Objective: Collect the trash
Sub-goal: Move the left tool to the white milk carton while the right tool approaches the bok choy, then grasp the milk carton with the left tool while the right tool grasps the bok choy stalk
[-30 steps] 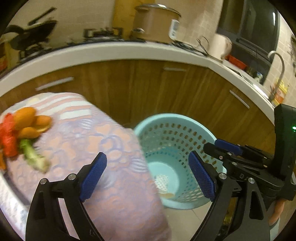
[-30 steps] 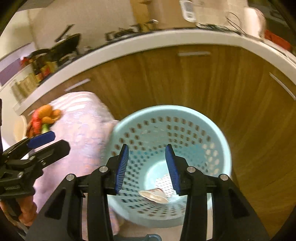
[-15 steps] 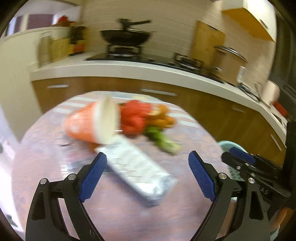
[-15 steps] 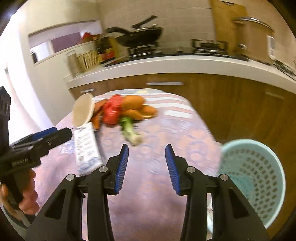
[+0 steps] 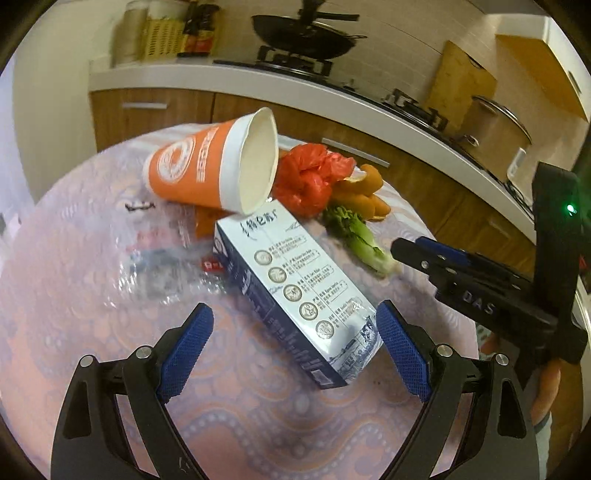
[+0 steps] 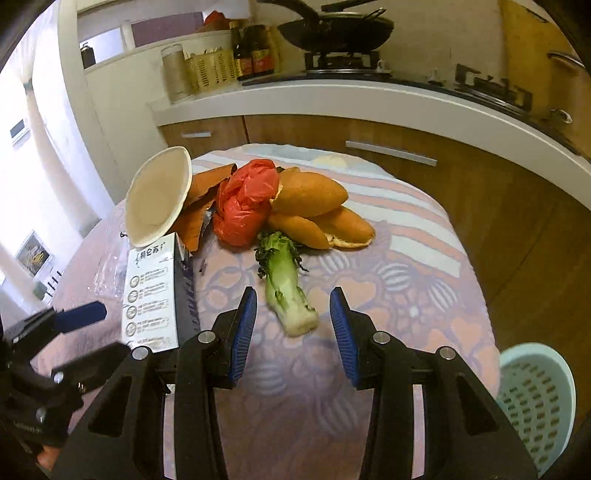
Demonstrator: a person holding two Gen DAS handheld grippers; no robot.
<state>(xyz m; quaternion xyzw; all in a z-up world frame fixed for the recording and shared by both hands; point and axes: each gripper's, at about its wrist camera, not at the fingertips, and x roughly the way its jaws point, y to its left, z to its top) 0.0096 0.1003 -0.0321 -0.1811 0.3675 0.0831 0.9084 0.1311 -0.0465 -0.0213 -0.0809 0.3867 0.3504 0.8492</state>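
Observation:
Trash lies on a round table with a patterned cloth [image 5: 258, 424]. A white and blue milk carton [image 5: 295, 291] lies on its side; my open left gripper [image 5: 291, 350] hovers over its near end. Behind it lie a tipped orange paper cup [image 5: 207, 166], a crumpled red plastic bag [image 5: 306, 177], orange peels [image 5: 365, 192], a green vegetable stalk [image 5: 362, 240] and clear plastic wrap [image 5: 155, 258]. My open right gripper [image 6: 293, 328] is just in front of the vegetable stalk [image 6: 288, 291]. The carton [image 6: 151, 291] and the cup [image 6: 159, 199] show at its left.
A light blue perforated basket [image 6: 535, 398] stands on the floor right of the table. Wooden kitchen cabinets [image 6: 406, 147] with a white counter curve behind the table. A wok [image 5: 306, 33] sits on the stove, a pot [image 5: 495, 129] further right.
Both grippers swung left from above the blue basket to over the table, then came closer to the trash. Both stay open and empty.

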